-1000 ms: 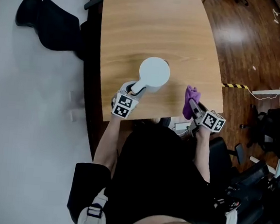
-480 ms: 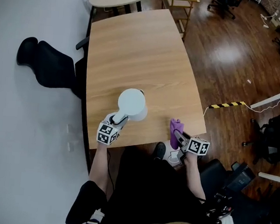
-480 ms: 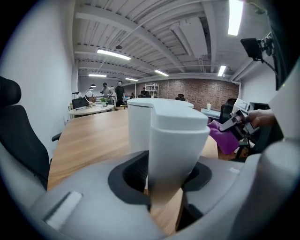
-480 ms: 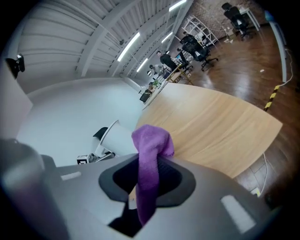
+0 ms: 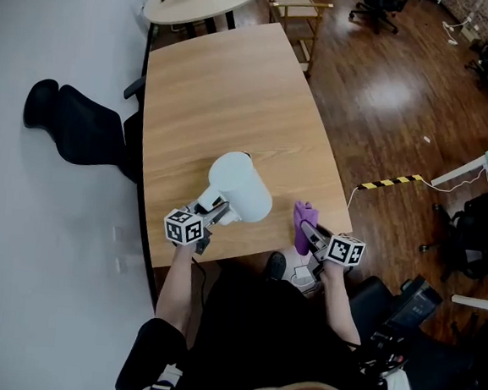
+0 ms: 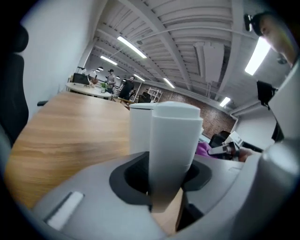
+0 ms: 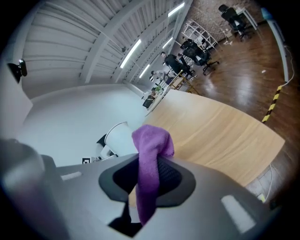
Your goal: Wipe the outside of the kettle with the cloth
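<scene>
While the left claw [image 5: 211,212] pinches the kettle [image 5: 240,185] by its handle [image 6: 171,150], hiding it from above, the right claw [image 5: 308,234], beside the kettle, clamps the purple cloth [image 5: 301,219].

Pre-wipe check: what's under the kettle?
Wooden table shows around the white kettle, whose handle the left gripper clamps. Its body hides the base, so whatever lies directly beneath can't be seen.
</scene>
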Demonstrator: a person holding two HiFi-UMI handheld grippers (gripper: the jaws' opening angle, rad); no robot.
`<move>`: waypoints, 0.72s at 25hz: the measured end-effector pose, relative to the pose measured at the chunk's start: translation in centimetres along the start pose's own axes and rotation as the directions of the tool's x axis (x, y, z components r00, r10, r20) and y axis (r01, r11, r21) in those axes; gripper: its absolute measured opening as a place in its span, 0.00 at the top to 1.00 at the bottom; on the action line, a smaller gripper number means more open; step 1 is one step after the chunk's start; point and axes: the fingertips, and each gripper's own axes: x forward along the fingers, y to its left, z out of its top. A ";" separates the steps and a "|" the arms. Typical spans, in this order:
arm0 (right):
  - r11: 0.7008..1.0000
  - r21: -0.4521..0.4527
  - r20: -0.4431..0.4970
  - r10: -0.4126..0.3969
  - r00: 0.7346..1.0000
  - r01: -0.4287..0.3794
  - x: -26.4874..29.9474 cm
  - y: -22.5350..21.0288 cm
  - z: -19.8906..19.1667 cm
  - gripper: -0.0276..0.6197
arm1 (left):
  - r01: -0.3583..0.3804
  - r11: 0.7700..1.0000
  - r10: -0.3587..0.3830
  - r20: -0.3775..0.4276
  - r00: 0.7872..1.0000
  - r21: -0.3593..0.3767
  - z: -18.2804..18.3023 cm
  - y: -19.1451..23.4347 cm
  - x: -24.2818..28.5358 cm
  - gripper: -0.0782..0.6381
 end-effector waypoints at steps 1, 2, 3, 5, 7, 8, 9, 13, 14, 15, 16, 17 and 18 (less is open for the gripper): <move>1.000 0.003 0.003 0.012 1.000 -0.012 0.3 0.4 0.0 0.84 | 0.009 0.999 -0.009 0.004 1.000 -0.039 0.0 -0.1 0.2 0.52; 1.000 0.007 0.009 0.025 1.000 -0.026 0.6 0.9 0.0 0.84 | 0.015 0.997 -0.015 0.008 1.000 -0.071 0.1 -0.1 0.3 0.52; 0.999 0.012 0.015 0.037 0.999 -0.037 0.9 1.5 -0.1 0.84 | 0.021 0.995 -0.020 0.012 1.000 -0.099 0.1 0.0 0.3 0.52; 0.999 0.031 0.017 0.035 0.999 -0.036 1.1 1.4 -0.7 0.84 | 0.040 0.987 -0.036 0.030 0.999 -0.157 0.2 0.2 0.2 0.52; 0.998 0.046 0.021 0.032 0.999 -0.033 1.2 1.1 -1.1 0.84 | 0.076 0.969 -0.061 0.073 0.995 -0.234 0.4 0.3 0.0 0.52; 0.998 0.048 0.026 0.038 0.999 -0.039 1.3 1.2 -1.1 0.84 | 0.100 0.955 -0.074 0.105 0.992 -0.278 0.5 0.4 -0.1 0.52; 0.998 0.050 0.032 0.046 0.998 -0.048 1.3 1.5 -1.1 0.84 | 0.128 0.938 -0.085 0.142 0.986 -0.323 0.6 0.5 -0.2 0.51; 0.994 0.057 0.073 0.092 0.993 -0.096 1.5 2.5 -0.4 0.84 | 0.365 0.861 -0.222 0.386 0.895 -0.353 5.3 -2.7 -1.8 0.51; 0.992 0.057 0.086 0.105 0.991 -0.110 1.6 2.7 -0.2 0.84 | 0.430 0.842 -0.264 0.447 0.855 -0.325 6.9 -3.9 -2.4 0.51; 0.990 0.055 0.105 0.124 0.987 -0.130 1.7 3.2 0.0 0.84 | 0.463 0.829 -0.278 0.488 0.828 -0.313 7.8 -4.4 -3.1 0.51; 0.986 0.051 0.130 0.152 0.980 -0.160 1.9 3.9 0.3 0.84 | 0.479 0.820 -0.276 0.517 0.810 -0.312 8.3 -4.6 -3.9 0.51; 0.980 0.042 0.158 0.188 0.969 -0.197 2.1 4.9 0.7 0.84 | 0.493 0.812 -0.272 0.546 0.793 -0.311 8.8 -4.7 -4.9 0.51; 0.970 0.015 0.188 0.237 0.953 -0.244 2.2 6.1 1.3 0.84 | 0.514 0.802 -0.273 0.579 0.768 -0.304 9.3 -5.0 -5.8 0.51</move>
